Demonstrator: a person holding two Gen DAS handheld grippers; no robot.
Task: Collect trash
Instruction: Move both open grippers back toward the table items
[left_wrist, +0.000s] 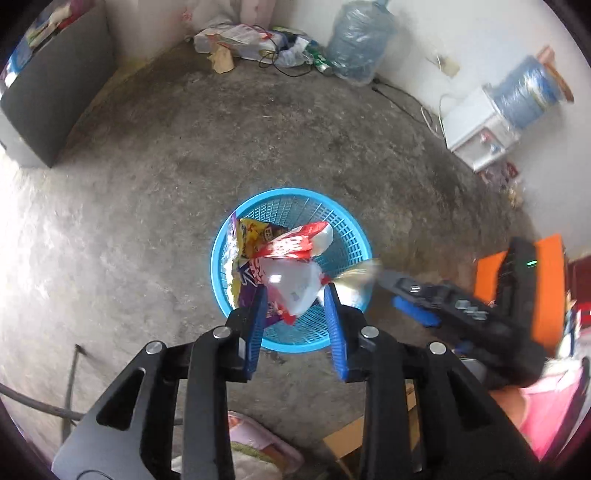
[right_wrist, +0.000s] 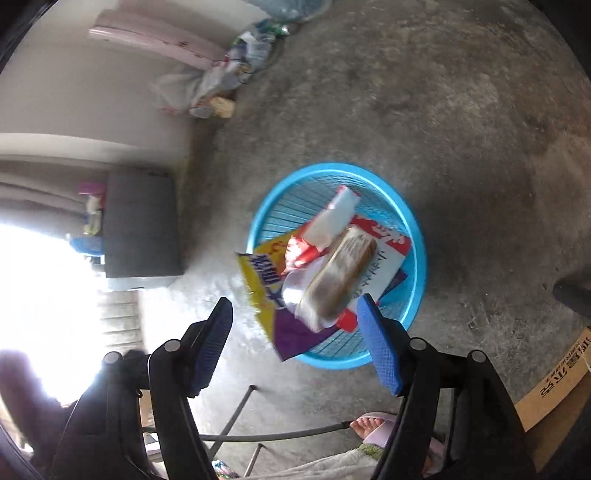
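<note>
Blue basket (left_wrist: 343, 236) already holds several wrappers (right_wrist: 373, 254); left gripper (left_wrist: 295, 306) and right gripper (right_wrist: 295, 314) both stand apart above it, clamping nothing; litter (left_wrist: 255, 40) remains by the far wall

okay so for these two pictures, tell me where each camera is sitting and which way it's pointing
Left wrist: on the left gripper, aimed steeply down at the blue basket on the concrete floor; its own open blue fingers, the right gripper and a pink sleeve show.
Right wrist: on the right gripper, also aimed down at the blue basket; open fingers and a sandalled foot show.
Shared: basket, wrappers, dark cabinet.
</note>
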